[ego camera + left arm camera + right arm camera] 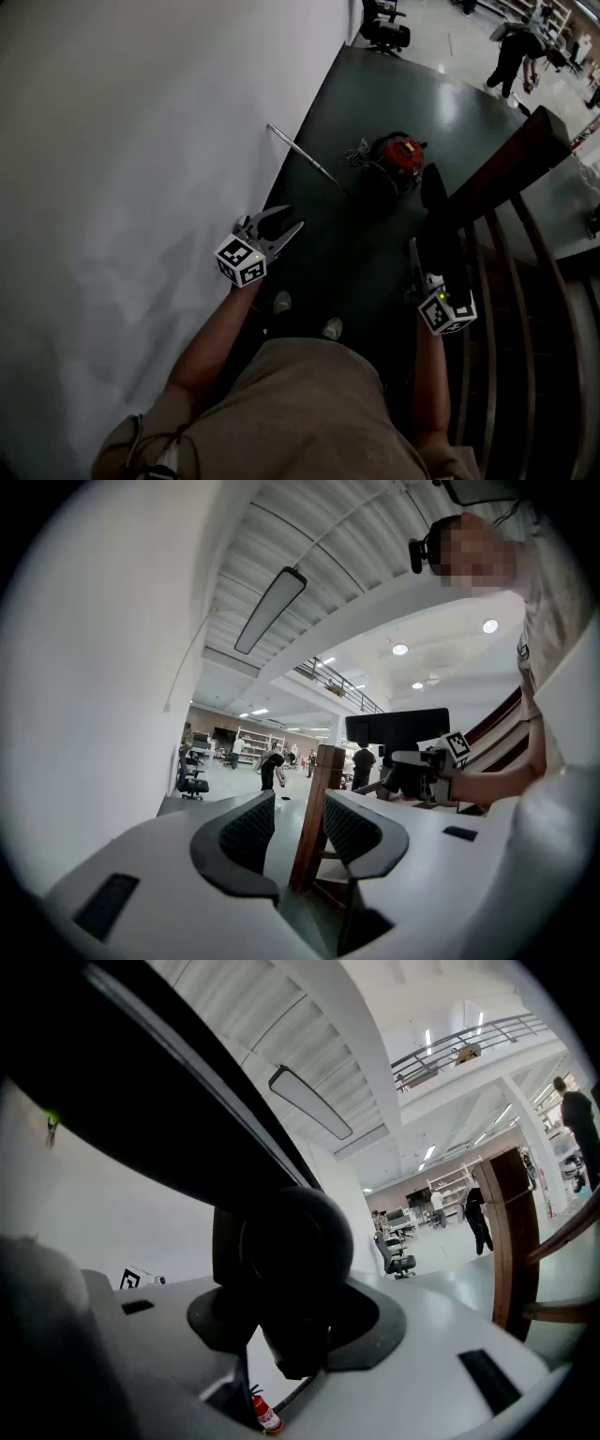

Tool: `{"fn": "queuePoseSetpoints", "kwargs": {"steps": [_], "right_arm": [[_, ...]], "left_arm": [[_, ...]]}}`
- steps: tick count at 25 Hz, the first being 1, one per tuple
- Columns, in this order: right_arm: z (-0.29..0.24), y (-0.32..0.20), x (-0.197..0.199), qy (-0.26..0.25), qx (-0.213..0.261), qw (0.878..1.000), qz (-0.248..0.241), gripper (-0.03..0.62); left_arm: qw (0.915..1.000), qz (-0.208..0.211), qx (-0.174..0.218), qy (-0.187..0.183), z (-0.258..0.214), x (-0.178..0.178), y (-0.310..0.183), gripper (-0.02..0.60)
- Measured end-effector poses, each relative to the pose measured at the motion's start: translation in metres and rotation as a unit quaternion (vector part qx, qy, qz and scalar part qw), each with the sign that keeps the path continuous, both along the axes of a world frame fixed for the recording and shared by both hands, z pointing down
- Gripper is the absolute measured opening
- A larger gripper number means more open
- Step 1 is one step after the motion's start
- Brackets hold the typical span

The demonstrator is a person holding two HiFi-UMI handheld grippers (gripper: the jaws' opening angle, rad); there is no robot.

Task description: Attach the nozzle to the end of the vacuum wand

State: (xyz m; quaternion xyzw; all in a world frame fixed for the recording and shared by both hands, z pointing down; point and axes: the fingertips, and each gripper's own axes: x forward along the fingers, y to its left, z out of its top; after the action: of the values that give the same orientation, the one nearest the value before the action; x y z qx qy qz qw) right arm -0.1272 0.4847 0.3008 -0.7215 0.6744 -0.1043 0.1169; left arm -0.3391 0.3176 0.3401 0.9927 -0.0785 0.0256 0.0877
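Note:
Far below on the dark floor lies a red vacuum cleaner (401, 155) with a thin silver wand (306, 159) stretched toward the white wall. My right gripper (427, 264) (291, 1327) is shut on a black nozzle (439, 225) (281, 1241), which sticks out forward past the jaws and fills much of the right gripper view. My left gripper (289, 220) (298, 806) hovers at the left, jaws a small way apart with nothing between the pads (248, 832). Both grippers are held level, well above the vacuum.
A dark wooden banister (511, 159) and its post (312, 817) (514, 1232) run along the right. A white wall (141, 141) bounds the left. An office chair (386, 33) and a bending person (511, 54) are far off. A small red fire extinguisher (265, 1415) stands below.

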Motion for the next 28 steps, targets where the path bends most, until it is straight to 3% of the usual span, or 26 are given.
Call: {"fn": "queuePoseSetpoints", "kwargs": {"steps": [14,23,28], "right_arm": [[-0.006,0.032,0.007,-0.042,0.034,0.999,-0.002,0.179],[-0.001,0.052,0.030,-0.019,0.031,0.999,0.012,0.179],[-0.012,0.038,0.031,-0.015,0.031,0.999,0.011,0.179]], "left_arm": [[0.9998,0.015,-0.007,-0.006,0.000,0.019,0.027,0.153],[0.9994,0.031,-0.017,0.003,0.004,0.050,0.037,0.153],[0.9996,0.021,-0.018,0.010,-0.012,0.042,0.027,0.153]]}}
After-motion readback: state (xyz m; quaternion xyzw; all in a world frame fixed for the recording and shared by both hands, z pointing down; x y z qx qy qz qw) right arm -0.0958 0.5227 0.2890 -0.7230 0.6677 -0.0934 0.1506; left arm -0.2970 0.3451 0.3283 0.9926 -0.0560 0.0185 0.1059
